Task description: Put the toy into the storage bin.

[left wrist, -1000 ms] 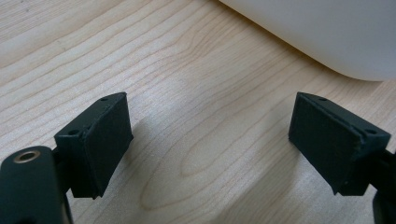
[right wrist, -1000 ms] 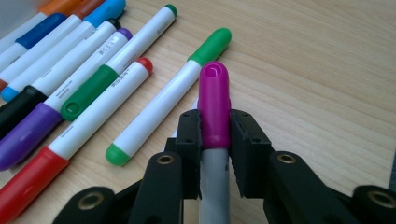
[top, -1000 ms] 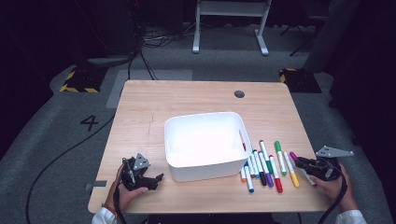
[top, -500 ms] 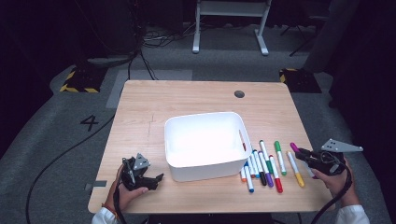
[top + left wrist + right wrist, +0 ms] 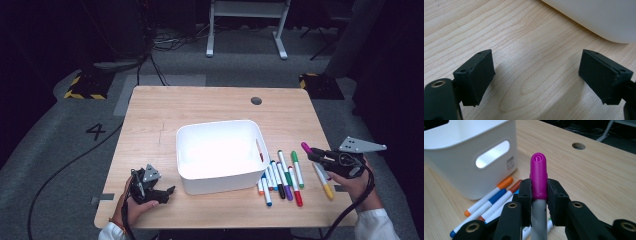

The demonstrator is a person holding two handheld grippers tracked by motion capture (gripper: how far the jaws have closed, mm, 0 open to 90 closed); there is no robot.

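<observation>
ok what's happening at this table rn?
A person is working with two handheld grippers. The right gripper is shut on a magenta-capped marker, held off the table beside the white bin. The other markers lie in a row on the table next to the bin. The left gripper sits open, low over the wood, holding nothing.

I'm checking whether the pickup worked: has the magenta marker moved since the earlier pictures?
Yes. The magenta marker, clamped in the right gripper, has left the table and risen, now pointing toward the white bin.
</observation>
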